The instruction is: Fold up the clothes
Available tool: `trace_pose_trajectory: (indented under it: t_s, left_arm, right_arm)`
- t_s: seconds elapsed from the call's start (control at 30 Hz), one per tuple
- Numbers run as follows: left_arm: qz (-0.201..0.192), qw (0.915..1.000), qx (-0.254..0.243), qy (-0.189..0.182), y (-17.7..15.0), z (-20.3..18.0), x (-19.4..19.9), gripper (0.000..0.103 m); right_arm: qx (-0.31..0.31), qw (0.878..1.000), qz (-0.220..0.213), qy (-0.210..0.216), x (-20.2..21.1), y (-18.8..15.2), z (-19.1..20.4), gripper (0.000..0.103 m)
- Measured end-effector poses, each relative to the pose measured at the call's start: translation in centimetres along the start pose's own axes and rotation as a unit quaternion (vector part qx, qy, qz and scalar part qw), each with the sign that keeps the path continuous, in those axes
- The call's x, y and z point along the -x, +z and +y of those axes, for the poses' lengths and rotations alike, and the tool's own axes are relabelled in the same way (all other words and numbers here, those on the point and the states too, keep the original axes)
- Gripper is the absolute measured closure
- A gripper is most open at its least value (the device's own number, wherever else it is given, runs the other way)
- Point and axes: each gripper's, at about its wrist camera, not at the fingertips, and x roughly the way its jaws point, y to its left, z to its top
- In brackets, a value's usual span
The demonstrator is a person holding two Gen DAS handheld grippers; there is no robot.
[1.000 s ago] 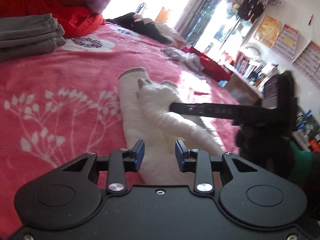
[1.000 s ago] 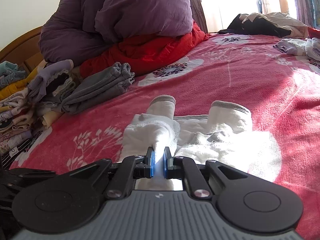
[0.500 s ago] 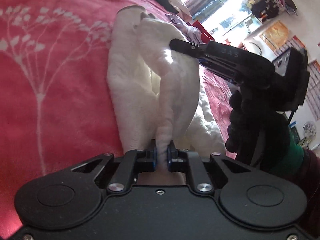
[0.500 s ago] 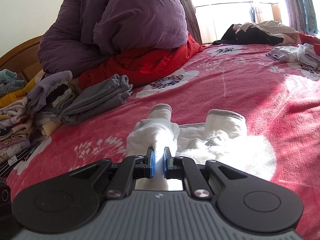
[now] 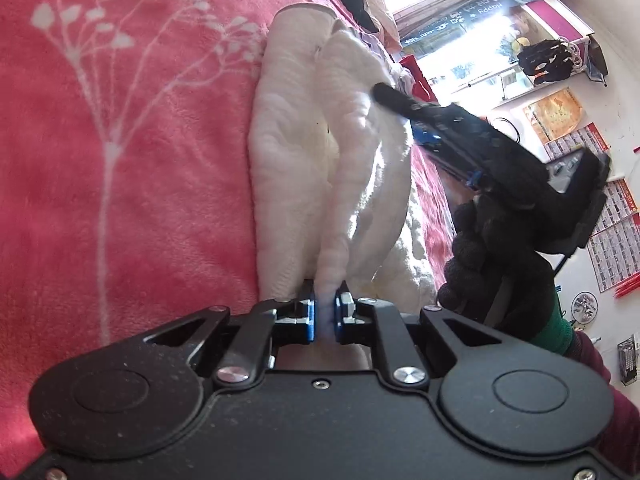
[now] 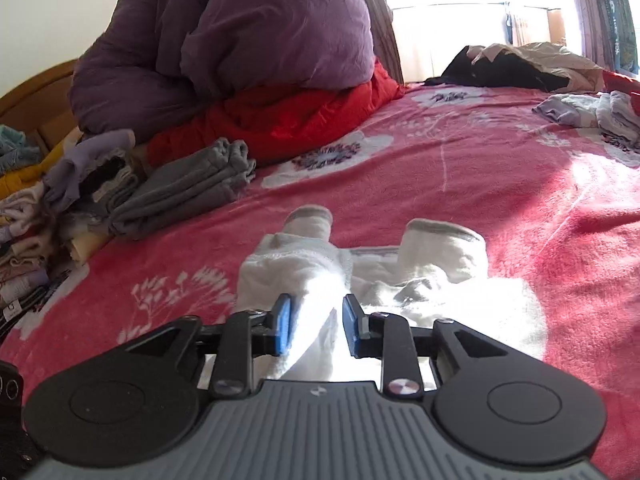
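A white fleecy garment (image 5: pixel 292 152) lies on the pink flowered bedspread (image 5: pixel 120 200), its two cuffed ends pointing away. My left gripper (image 5: pixel 325 316) is shut on a raised fold at its near edge. In the right wrist view the same garment (image 6: pixel 424 276) spreads out ahead in bright sun. My right gripper (image 6: pixel 314 328) has its jaws opening, with a ridge of the white cloth between the blue pads and a gap on each side. The left wrist view shows the right gripper (image 5: pixel 396 98) reaching over the garment from the right, held by a dark gloved hand (image 5: pixel 492 264).
Folded grey clothes (image 6: pixel 188 188) lie at the left, beside a heap of mixed clothes (image 6: pixel 28 200). A purple duvet (image 6: pixel 248 40) sits on a red quilt (image 6: pixel 288 120) at the bed's head. Loose pale clothes (image 6: pixel 588 112) and dark ones (image 6: pixel 508 68) lie far right.
My left gripper came down, rolled and closed on a fold of the white garment. My right gripper's jaws, shut on the cloth before, have parted.
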Motion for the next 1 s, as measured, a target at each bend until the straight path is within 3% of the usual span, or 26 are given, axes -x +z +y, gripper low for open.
trace_pose_trajectory:
  t_s: [0.07,0.13,0.23,0.3,0.4,0.47,0.53,0.6,0.7,0.83,0.9,1.0]
  left_arm:
    - [0.001,1.0000,0.004,-0.003,0.1,0.2,0.2,0.093]
    - [0.003,1.0000,0.005,-0.006,0.2,0.3,0.4,0.093]
    - [0.004,0.9999,0.006,-0.008,0.2,0.4,0.7,0.093]
    - [0.005,1.0000,0.001,-0.006,0.3,0.1,0.6,0.093]
    - [0.010,0.9999,0.001,-0.004,0.2,0.0,0.4,0.093]
    - [0.013,0.9999,-0.004,-0.008,0.2,-0.2,0.5,0.092]
    - [0.014,0.9997,-0.013,-0.015,0.3,-0.5,0.9,0.083]
    - [0.013,0.9992,-0.029,-0.024,0.5,-0.9,1.6,0.059]
    - [-0.019,0.9973,-0.063,-0.030,1.1,-1.5,4.3,0.055]
    - [-0.099,0.9935,-0.050,-0.026,2.3,-0.7,6.8,0.055]
    - [-0.134,0.9904,-0.027,-0.022,3.4,-0.3,6.5,0.055]
    - [-0.154,0.9879,-0.002,-0.015,5.8,-0.4,3.9,0.055]
  right_arm:
    - [0.004,1.000,-0.030,-0.002,1.5,0.2,-0.2,0.063]
    - [0.049,0.997,-0.062,-0.012,3.3,0.0,0.6,0.063]
    - [0.125,0.989,-0.074,0.012,4.9,-1.2,2.6,0.063]
    - [0.174,0.983,-0.042,0.029,4.4,-2.6,4.1,0.063]
    - [0.189,0.980,0.051,0.025,0.9,-4.5,4.7,0.063]
    - [0.198,0.978,0.060,0.018,-0.1,-5.3,4.8,0.063]
    - [0.211,0.976,0.062,0.013,0.1,-5.1,5.1,0.062]
    - [0.223,0.973,0.050,0.013,1.2,-4.8,5.5,0.062]
    - [0.235,0.972,0.012,0.019,4.1,-4.7,5.8,0.060]
    - [0.248,0.968,-0.004,0.016,5.9,-5.3,5.9,0.056]
    - [0.259,0.966,0.000,0.016,5.8,-6.0,6.2,0.056]
    - [0.272,0.962,0.006,0.007,4.9,-7.1,7.1,0.055]
